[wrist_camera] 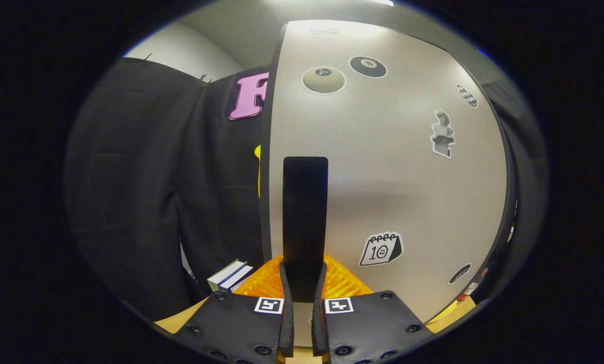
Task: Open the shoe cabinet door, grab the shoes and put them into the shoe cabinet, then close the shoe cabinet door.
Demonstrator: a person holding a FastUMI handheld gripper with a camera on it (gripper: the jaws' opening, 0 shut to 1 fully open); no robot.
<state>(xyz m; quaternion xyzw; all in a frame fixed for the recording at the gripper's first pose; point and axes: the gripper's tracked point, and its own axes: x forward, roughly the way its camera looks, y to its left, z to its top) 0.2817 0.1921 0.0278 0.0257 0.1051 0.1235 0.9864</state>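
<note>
The shoe cabinet door (pixel 408 192) is a pale grey panel with several stickers, standing very close ahead. A tall black handle (pixel 305 212) runs down its left part. My gripper (pixel 302 288) has both fingers pressed on the lower end of that handle, one on each side. The door's dark left edge (pixel 266 192) stands against the black cloth wall. No shoes are in sight.
A stack of books (pixel 229 275) lies low on the left, beside the cloth wall. A wooden surface (pixel 180 318) shows under the fingers. A small bottle (pixel 469 289) and other small things peek out past the door's lower right edge.
</note>
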